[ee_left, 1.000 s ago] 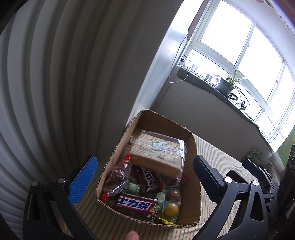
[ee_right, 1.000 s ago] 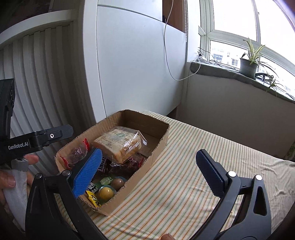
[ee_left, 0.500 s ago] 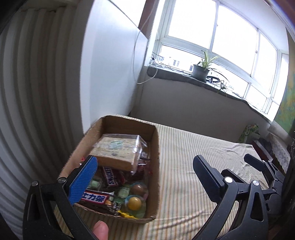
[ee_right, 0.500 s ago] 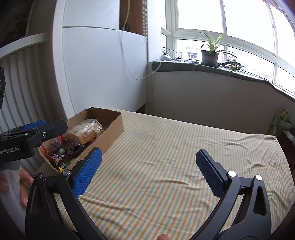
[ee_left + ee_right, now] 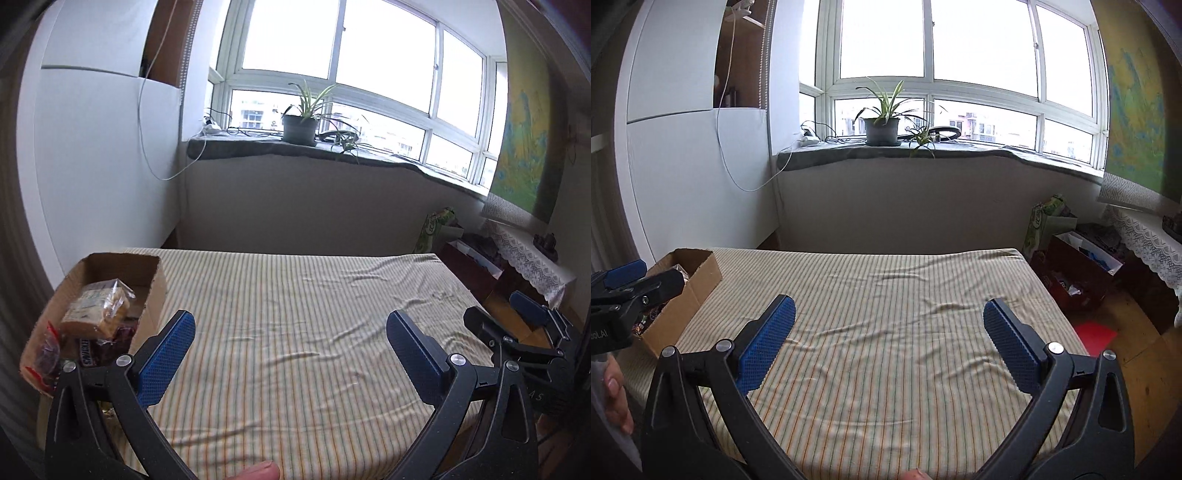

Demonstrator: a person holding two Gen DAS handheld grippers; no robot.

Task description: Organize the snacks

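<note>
A cardboard box of snacks stands at the left edge of the striped bed; it also shows in the right wrist view. Inside lie a wrapped bread loaf, a Snickers bar and red-wrapped sweets. My left gripper is open and empty, held above the bed to the right of the box. My right gripper is open and empty over the middle of the bed. The left gripper shows at the left in the right wrist view, and the right gripper at the right in the left wrist view.
The striped bedsheet spreads wide ahead. A windowsill with a potted plant and cables runs behind. A white cabinet stands left. Bags and boxes and a lace-covered table stand on the floor at right.
Both grippers have swung right, away from the box. The box slid from the centre of each view to the far left edge. Both stay open and empty.
</note>
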